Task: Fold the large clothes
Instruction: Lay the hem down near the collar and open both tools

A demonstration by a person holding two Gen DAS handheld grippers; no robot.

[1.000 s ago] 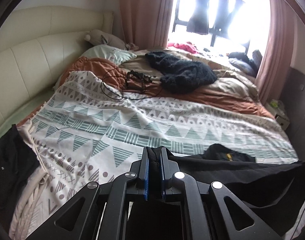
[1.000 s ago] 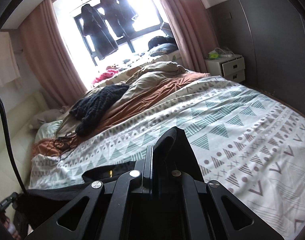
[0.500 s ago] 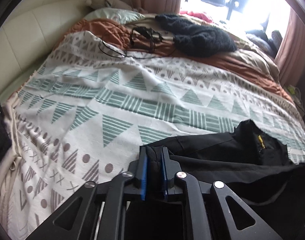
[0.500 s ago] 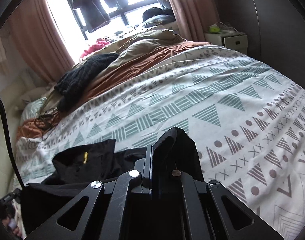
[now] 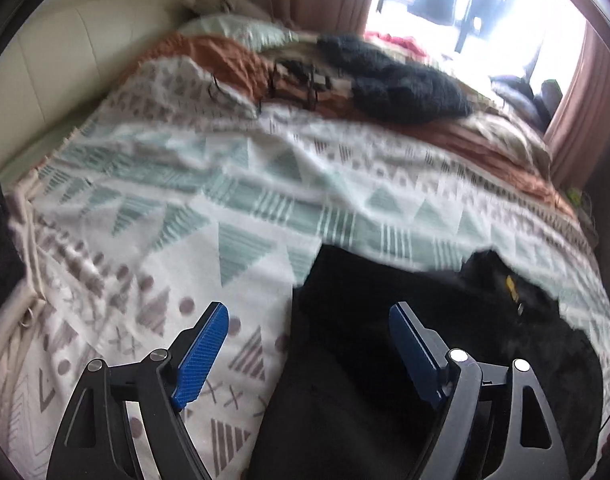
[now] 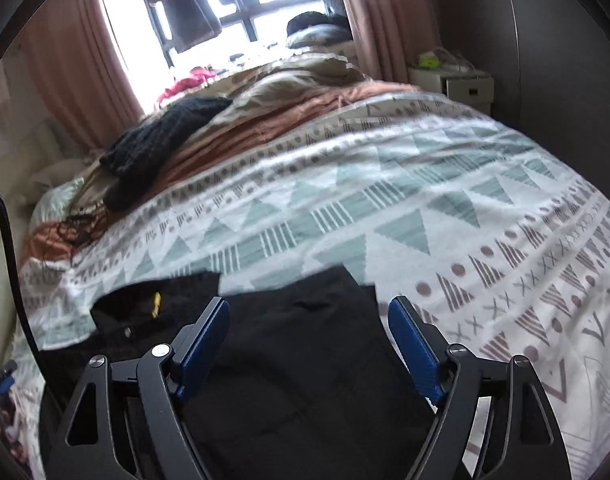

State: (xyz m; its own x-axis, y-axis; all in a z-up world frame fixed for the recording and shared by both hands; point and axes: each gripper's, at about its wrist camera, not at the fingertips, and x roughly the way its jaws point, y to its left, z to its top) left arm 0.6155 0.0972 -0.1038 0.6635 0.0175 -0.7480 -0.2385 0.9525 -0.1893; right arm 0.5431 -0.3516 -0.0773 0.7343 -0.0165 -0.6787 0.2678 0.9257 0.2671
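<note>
A bedroom, seen from two cameras on hand-held grippers above a bed with a patterned blanket (image 5: 233, 184). On the left, the left gripper (image 5: 305, 344) hangs just over the blanket with its blue fingers (image 5: 203, 354) spread wide and nothing between them. A black garment (image 5: 405, 320) lies flat on the near part of the blanket, its left edge running up between those fingers, a small yellow tag (image 5: 513, 290) near its collar. Further right, the right gripper (image 6: 309, 340) is equally wide apart and empty, directly above the garment's right corner. The garment seems laid out flat so it can be folded on the blanket. Half a second earlier both grippers were pinched tight on the cloth's top corners; now they have let go and the cloth has dropped onto the bed. A dark knitted sweater (image 5: 401, 80) lies well apart near the window (image 6: 241, 4)
</note>
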